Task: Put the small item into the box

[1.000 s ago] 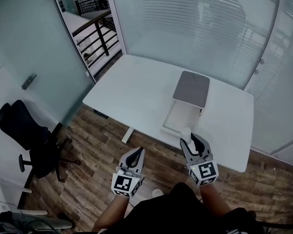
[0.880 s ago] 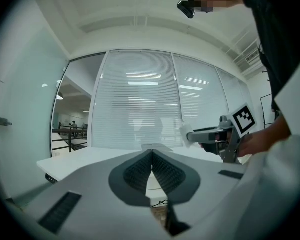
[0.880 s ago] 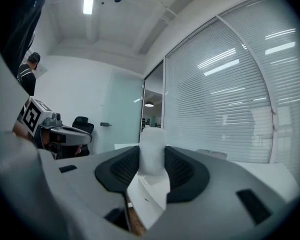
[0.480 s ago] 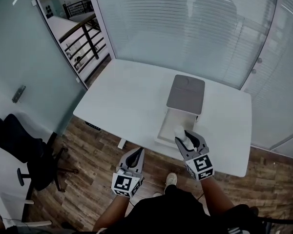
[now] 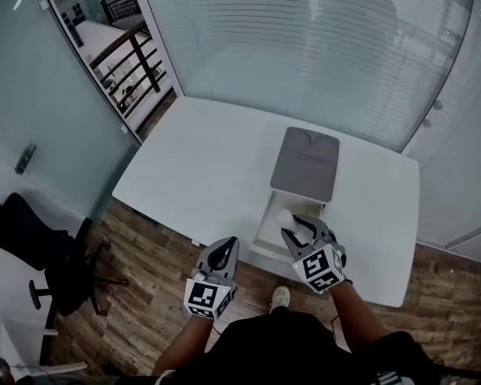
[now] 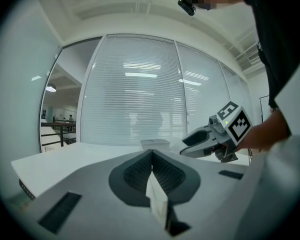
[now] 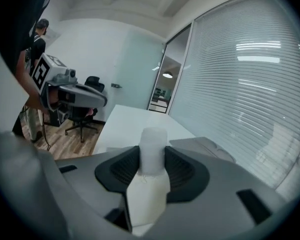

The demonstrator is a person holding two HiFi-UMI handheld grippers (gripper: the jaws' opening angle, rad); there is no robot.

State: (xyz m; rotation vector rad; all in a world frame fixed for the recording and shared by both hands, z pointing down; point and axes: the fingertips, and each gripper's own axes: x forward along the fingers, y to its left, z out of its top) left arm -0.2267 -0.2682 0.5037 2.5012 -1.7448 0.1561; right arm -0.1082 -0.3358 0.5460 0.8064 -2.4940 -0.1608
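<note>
Versus earlier frames: right gripper (image 5: 293,229) further in, small white bottle (image 5: 284,217) now over open box (image 5: 262,224) at lower centre, previously at box's near edge. Jaws clamped on bottle, pointing toward grey lid (image 5: 308,165). Left gripper (image 5: 224,252) unchanged below table (image 5: 200,159) edge, jaws together, empty.

right gripper (image 7: 152,170): jaws clamped on white bottle (image 7: 152,151) | left gripper (image 7: 96,100): far left | table (image 7: 132,123): beyond
</note>
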